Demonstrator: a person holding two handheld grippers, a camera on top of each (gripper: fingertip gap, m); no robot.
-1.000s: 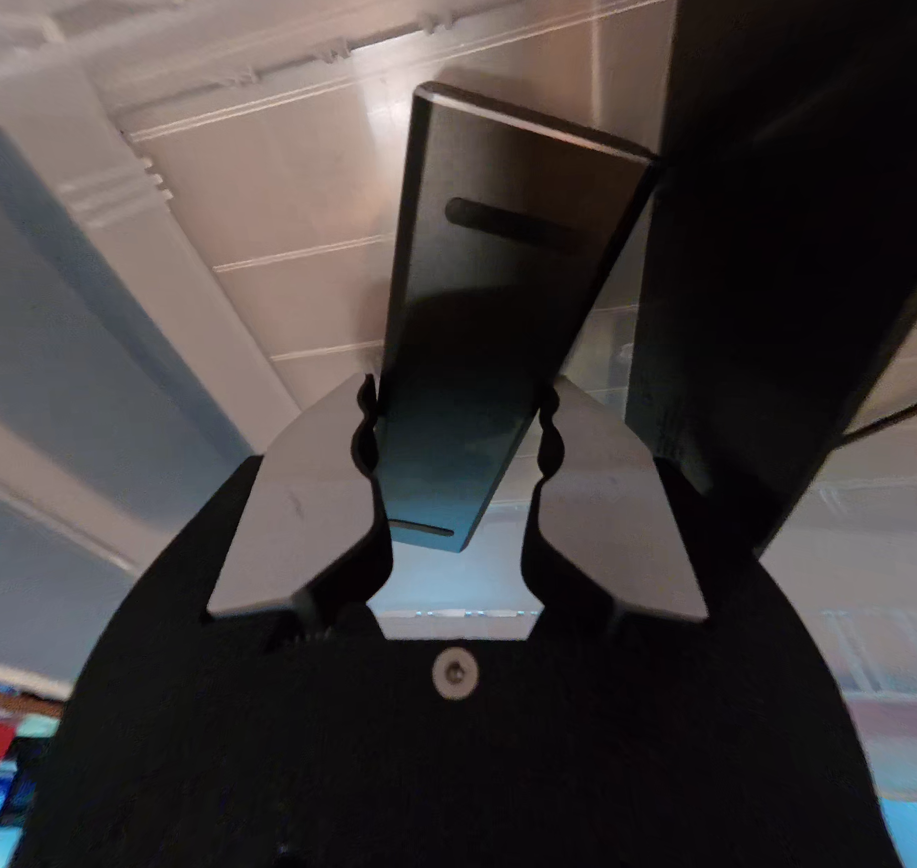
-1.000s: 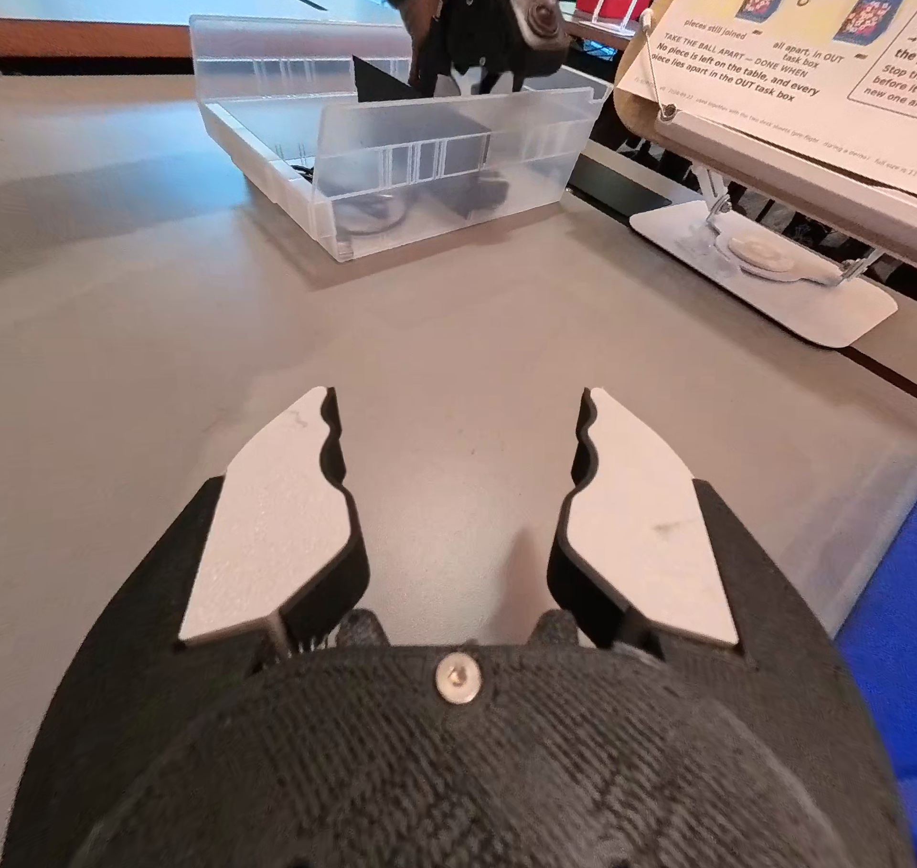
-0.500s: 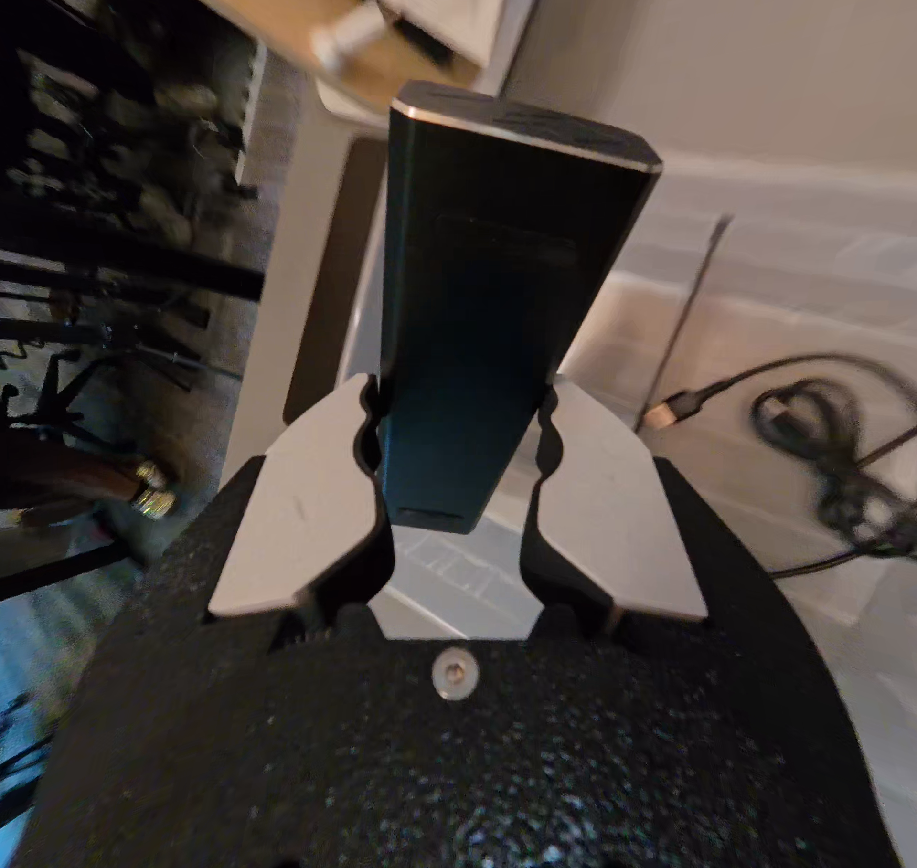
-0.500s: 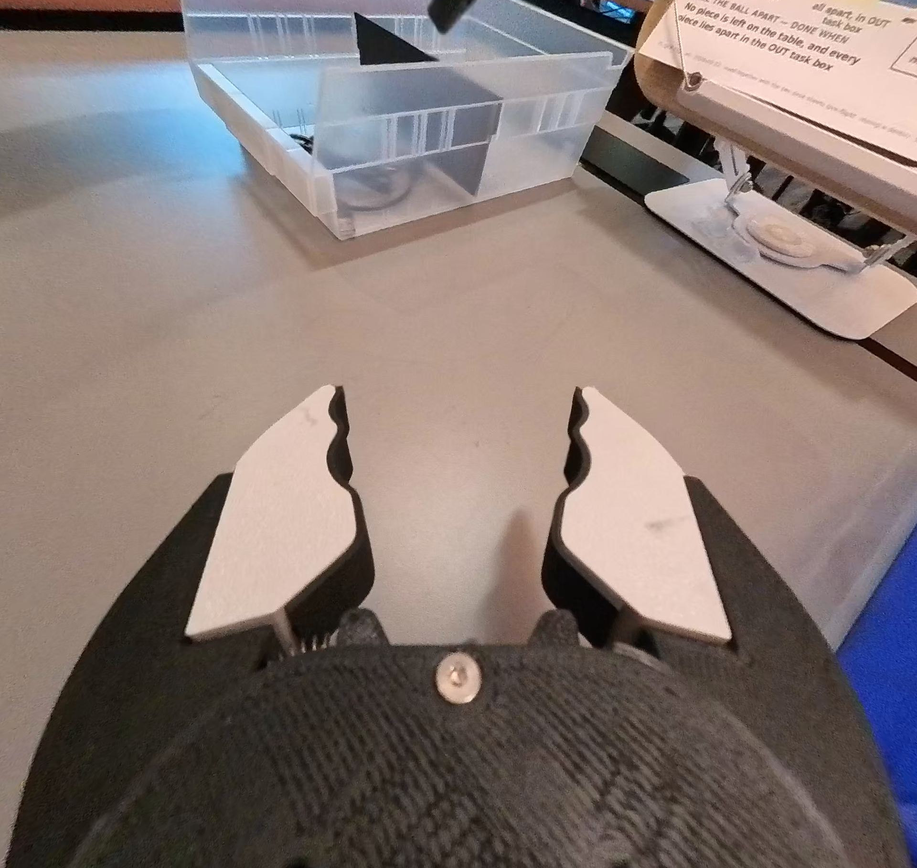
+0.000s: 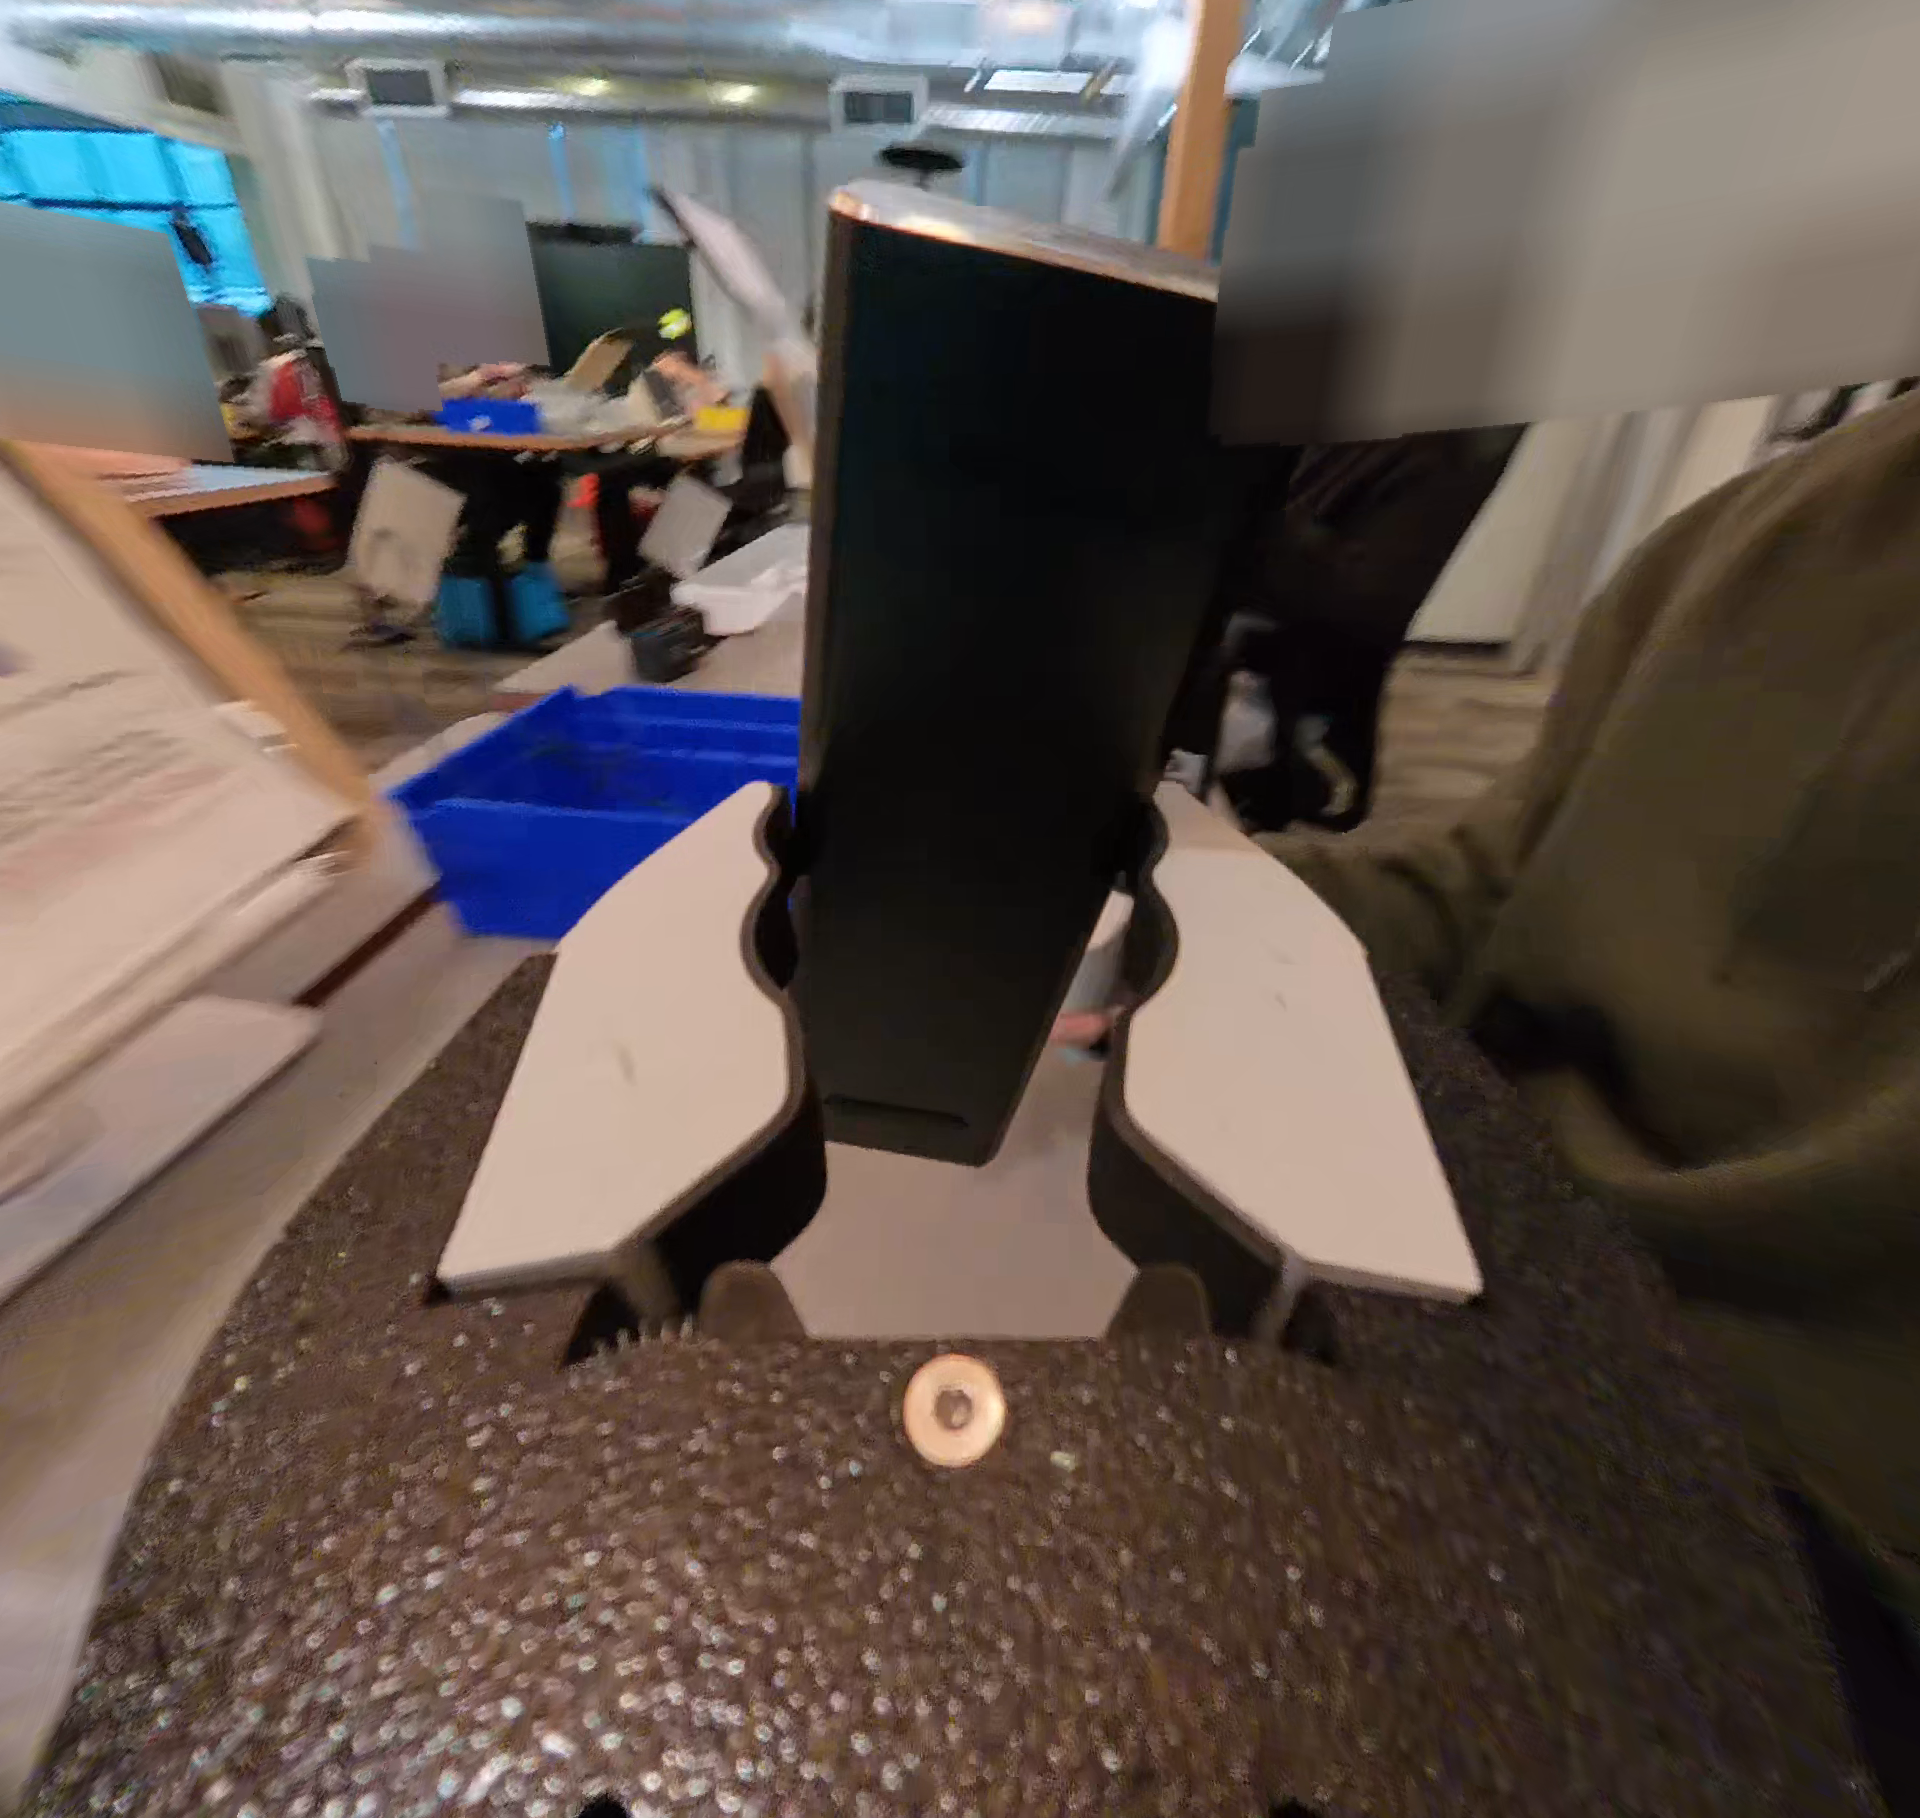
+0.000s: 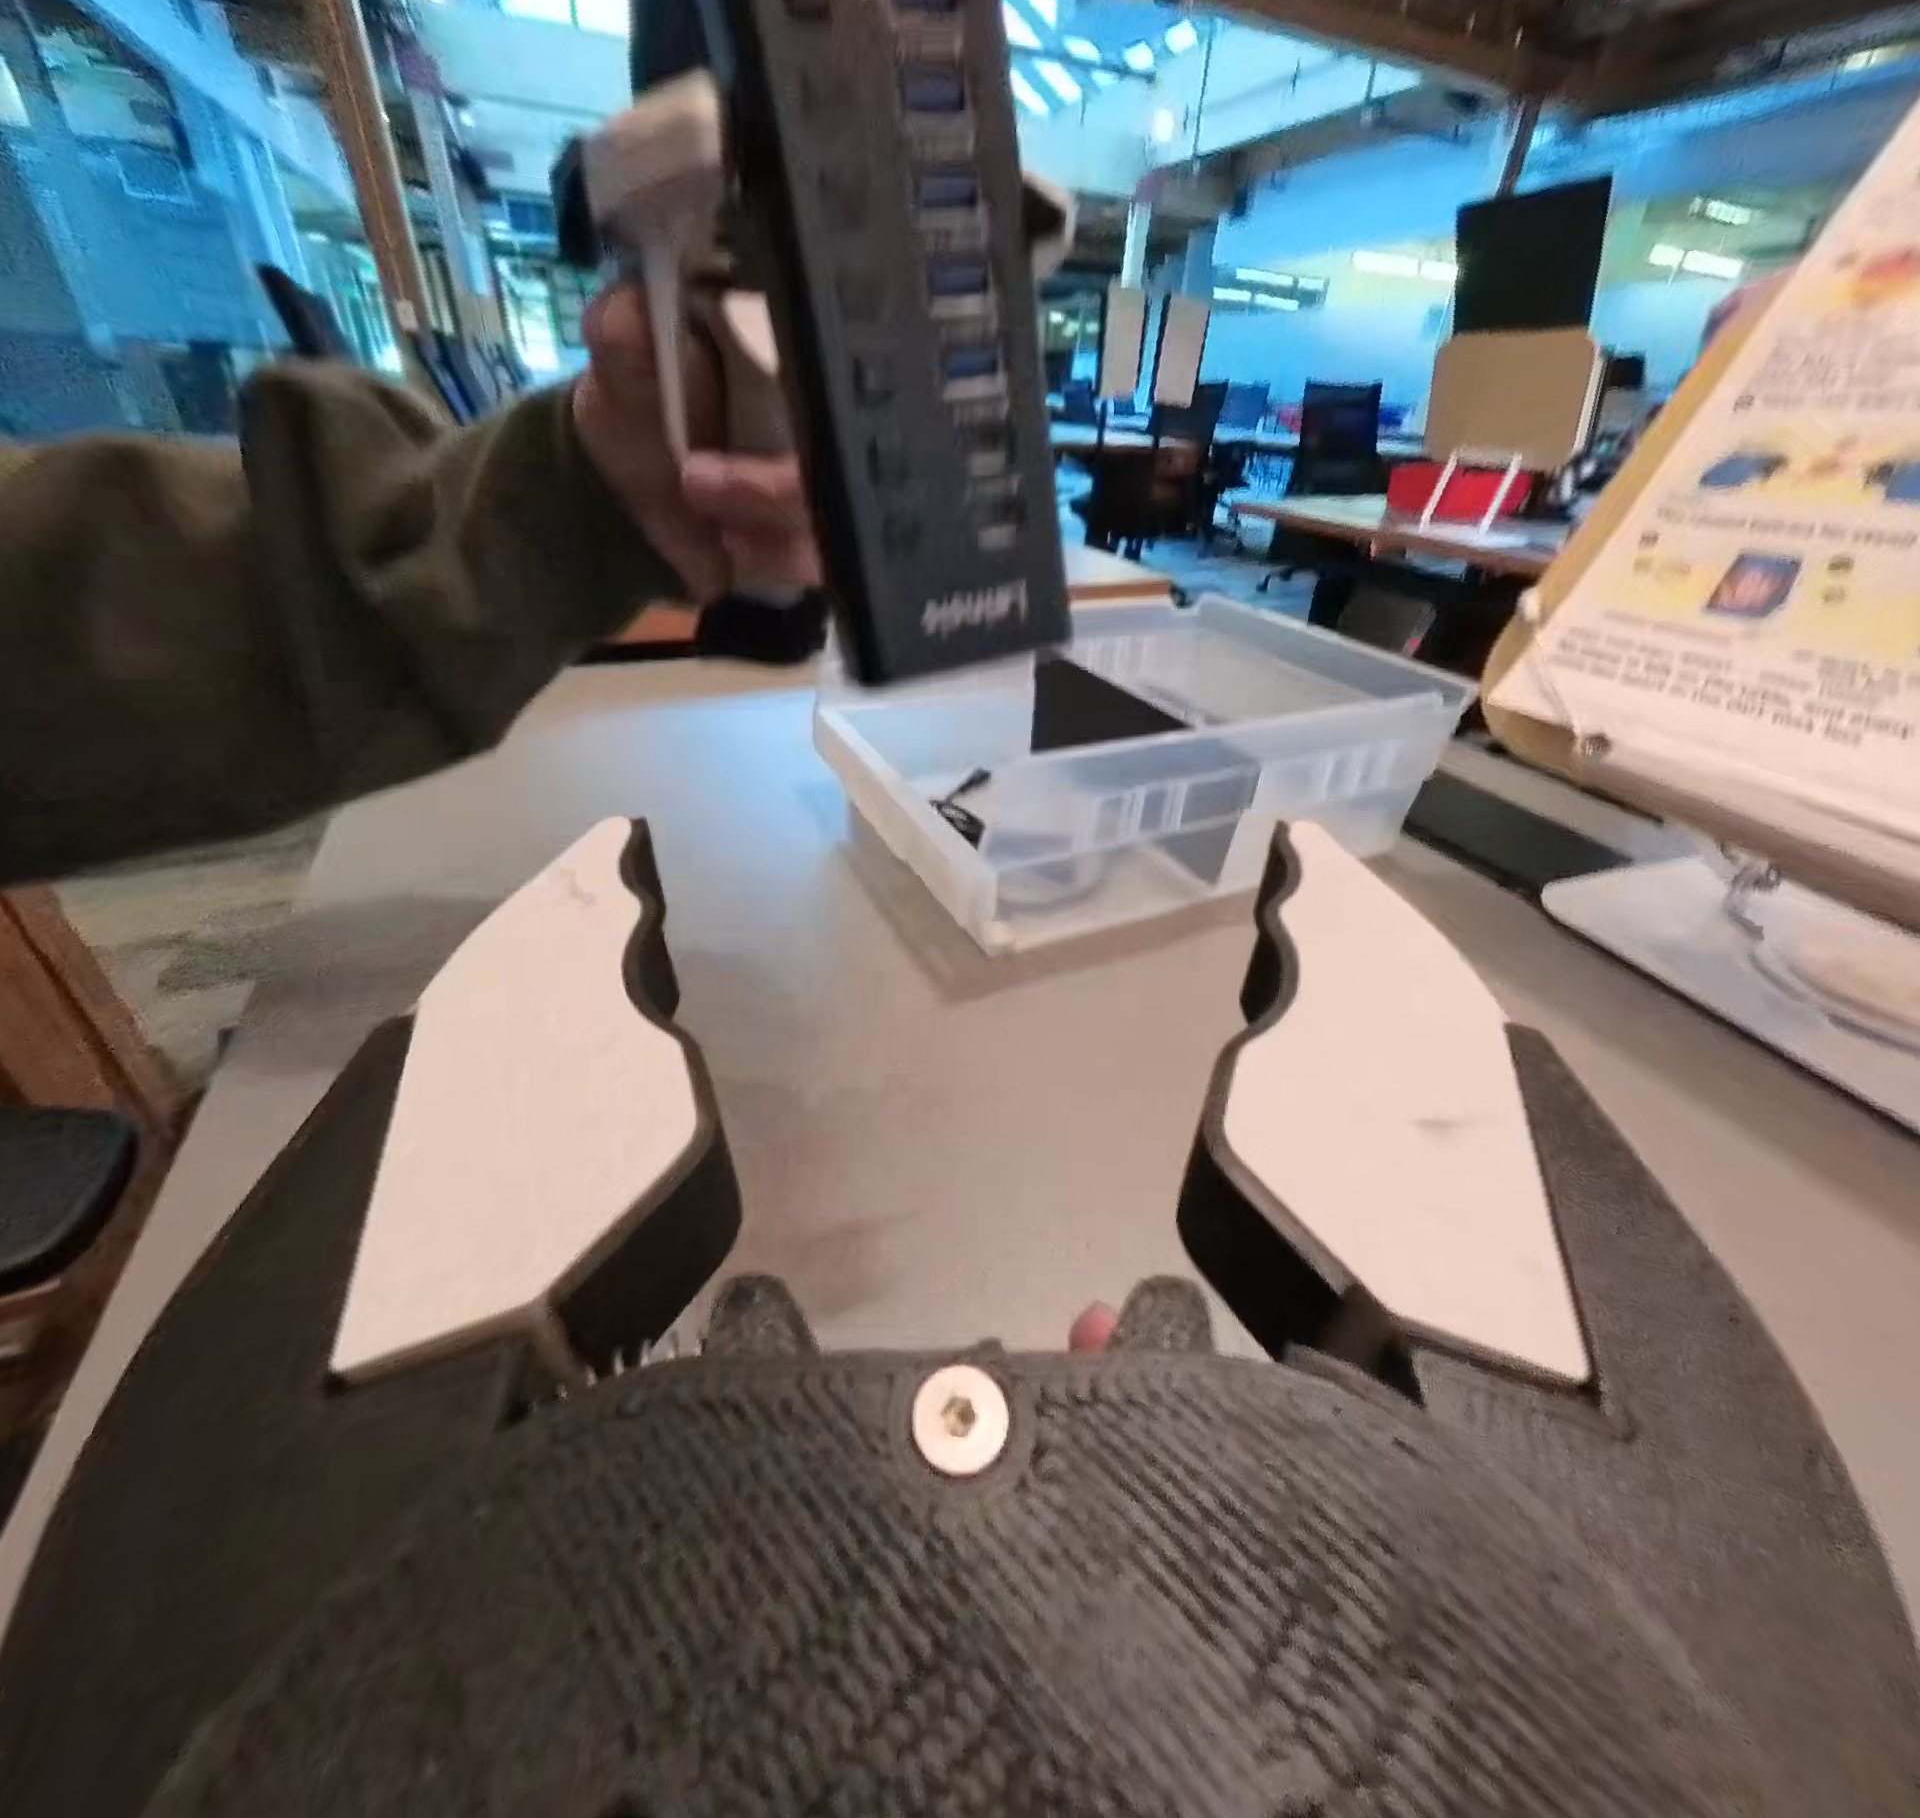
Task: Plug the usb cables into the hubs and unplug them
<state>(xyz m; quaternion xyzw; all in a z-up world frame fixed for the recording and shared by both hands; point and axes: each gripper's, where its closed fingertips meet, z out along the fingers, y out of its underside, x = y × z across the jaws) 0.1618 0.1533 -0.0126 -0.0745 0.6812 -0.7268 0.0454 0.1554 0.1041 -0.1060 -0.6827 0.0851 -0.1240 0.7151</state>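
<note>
While my left gripper (image 5: pixel 961 875) clamps the rigid, slick-sided hub (image 5: pixel 997 625) near its base, my right gripper (image 6: pixel 961 947) gapes empty, hub at twelve o'clock.

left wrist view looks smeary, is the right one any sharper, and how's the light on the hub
Left wrist view: background and board at the left edge smear with motion blur; hub is a dark, backlit silhouette in the left gripper. Right wrist view: hub and hand blurred; open right gripper crisp; bluish cast behind.

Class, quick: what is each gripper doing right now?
Left gripper: shut on the black USB hub.
Right gripper: open, holding nothing.
</note>
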